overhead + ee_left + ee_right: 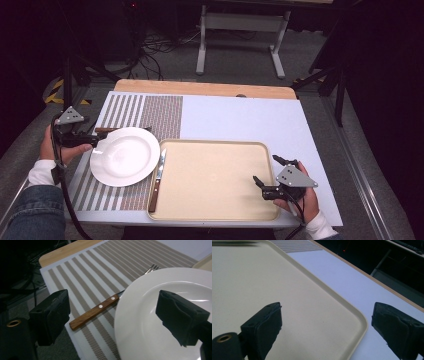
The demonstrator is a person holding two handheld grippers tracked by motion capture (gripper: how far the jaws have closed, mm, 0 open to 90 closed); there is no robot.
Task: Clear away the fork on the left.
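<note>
A white plate [125,156] [150,327] lies on a striped placemat [165,112] [105,267]. Behind it lies a wooden-handled fork [107,130] [93,312], partly tucked under the plate's rim. A wooden-handled knife [158,179] rests along the left rim of a beige tray [215,200] [262,282]. My left gripper [95,139] [116,317] is open at the plate's left edge, one jaw over the plate and the other beyond its rim. My right gripper [265,169] [327,325] is open, with nothing in it, straddling the tray's right rim near its corner.
The pale blue table top [240,117] [352,282] stretches bare behind and right of the tray. A wooden board edge [200,88] runs along the back. A table frame [240,30] and cables stand on the floor beyond.
</note>
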